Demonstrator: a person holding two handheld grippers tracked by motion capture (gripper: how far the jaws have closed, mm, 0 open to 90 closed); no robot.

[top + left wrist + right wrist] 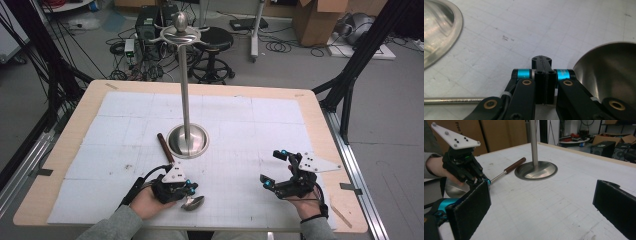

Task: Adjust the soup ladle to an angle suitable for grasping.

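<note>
- Ladle [192, 202] lying on table [240, 125] beside stand base [187, 141], bowl near front edge.
- Left gripper [190, 187] hovering over ladle shaft, jaws pressed together, pinching nothing.
- Right gripper [274, 169] sitting apart, jaws spread wide.

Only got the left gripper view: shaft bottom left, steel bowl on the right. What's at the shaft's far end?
Observer: A brown wooden handle. It's a ladle, and the handle tip lies beside the stand's round base.
Operator: Right gripper?
Observer: The right gripper is right of the stand, fingers wide open, nothing between them.
Operator: What tops the stand?
Observer: Curved hooks under a ball knob, nothing hanging on them.
</note>
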